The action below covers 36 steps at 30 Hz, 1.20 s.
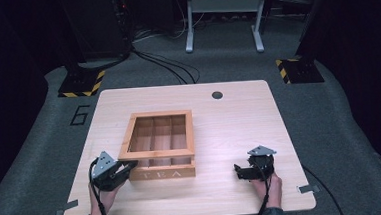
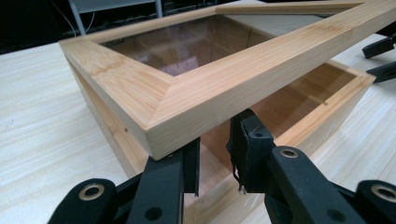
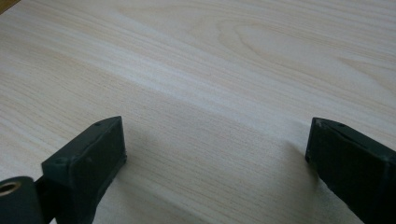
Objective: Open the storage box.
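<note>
A wooden tea box (image 1: 162,173) marked TEA stands mid-table, its inside split into compartments. Its glass-windowed lid (image 1: 130,136) is tilted up at the front, leaving a gap above the box rim (image 2: 322,116). My left gripper (image 1: 128,166) is at the lid's front left corner. In the left gripper view, the lid (image 2: 224,88) lies over the tips of the left gripper (image 2: 215,158), whose jaws are nearly together with nothing between them. My right gripper (image 1: 238,172) rests open on the table to the right, with bare wood between its jaws (image 3: 215,149).
The light wood table (image 1: 229,125) has a round cable hole (image 1: 217,94) near its far edge. Two stand bases with yellow-black tape (image 1: 82,84) (image 1: 299,71) sit on the floor beyond, with cables and a grey frame. The right gripper's jaws (image 2: 378,58) are seen past the box.
</note>
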Tool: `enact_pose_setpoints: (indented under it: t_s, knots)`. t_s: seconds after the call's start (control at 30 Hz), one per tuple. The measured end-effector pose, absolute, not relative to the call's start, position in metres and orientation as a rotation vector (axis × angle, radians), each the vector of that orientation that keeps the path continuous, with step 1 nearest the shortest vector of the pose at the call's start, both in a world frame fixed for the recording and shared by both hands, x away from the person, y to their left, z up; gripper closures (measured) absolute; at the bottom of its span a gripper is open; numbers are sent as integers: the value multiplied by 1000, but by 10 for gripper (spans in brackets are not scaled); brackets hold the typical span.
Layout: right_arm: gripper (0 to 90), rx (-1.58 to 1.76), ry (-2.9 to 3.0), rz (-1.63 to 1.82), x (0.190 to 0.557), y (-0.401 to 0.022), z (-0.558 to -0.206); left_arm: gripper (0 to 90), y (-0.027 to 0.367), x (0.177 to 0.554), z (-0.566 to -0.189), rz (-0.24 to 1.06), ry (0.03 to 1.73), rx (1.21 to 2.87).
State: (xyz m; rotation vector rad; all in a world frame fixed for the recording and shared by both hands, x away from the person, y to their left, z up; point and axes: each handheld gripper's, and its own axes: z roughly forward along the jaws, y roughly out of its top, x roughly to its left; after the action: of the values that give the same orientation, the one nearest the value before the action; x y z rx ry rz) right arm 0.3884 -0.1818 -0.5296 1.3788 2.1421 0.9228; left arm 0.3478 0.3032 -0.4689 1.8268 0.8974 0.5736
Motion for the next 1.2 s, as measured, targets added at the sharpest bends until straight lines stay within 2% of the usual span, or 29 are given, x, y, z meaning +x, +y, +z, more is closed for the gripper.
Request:
enact_pose_setpoints:
  t_s: [0.27, 0.77, 1.2]
  knots:
    - [43, 1381, 2141, 923, 388, -182, -530, 737, 304, 345, -484, 555, 918, 1825]
    - [43, 1378, 2141, 923, 388, -182, -530, 732, 311, 342, -482, 517, 926, 1831]
    - [44, 1380, 2139, 922, 388, -181, -530, 674, 319, 330, -480, 523, 947, 1829]
